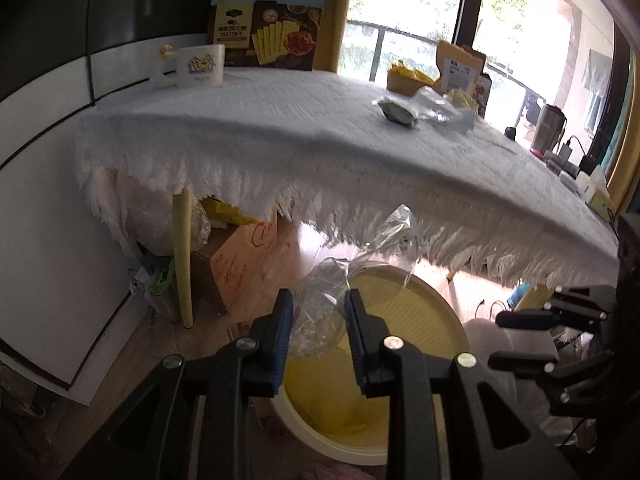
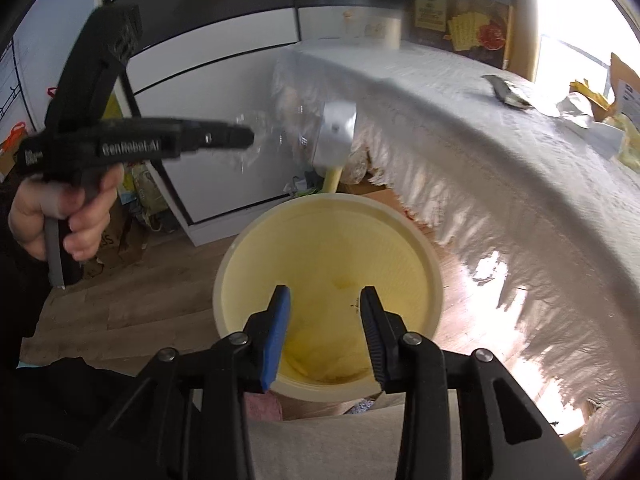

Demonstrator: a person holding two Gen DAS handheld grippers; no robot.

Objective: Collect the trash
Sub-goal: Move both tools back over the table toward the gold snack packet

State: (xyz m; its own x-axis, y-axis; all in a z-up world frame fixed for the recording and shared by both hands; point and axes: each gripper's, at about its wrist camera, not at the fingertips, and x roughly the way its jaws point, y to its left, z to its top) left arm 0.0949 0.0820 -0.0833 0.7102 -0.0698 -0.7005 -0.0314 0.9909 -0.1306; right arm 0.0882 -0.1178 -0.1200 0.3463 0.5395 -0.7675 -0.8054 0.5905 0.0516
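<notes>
Left gripper (image 1: 319, 332), jaws parted, clear plastic wrapper (image 1: 324, 312) loose between them over yellow bin (image 2: 434, 264). Right gripper (image 2: 325, 332) open, empty. Wrappers (image 1: 420, 110) remain on table (image 1: 280, 128).

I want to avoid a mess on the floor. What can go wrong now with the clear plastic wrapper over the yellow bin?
1. The clear plastic wrapper is light and hangs near the yellow bin rim; on release from the left gripper it may drift onto the floor.
2. It may cling to a finger pad.
3. The tablecloth fringe hangs close above the wrapper and could snag it.
</notes>
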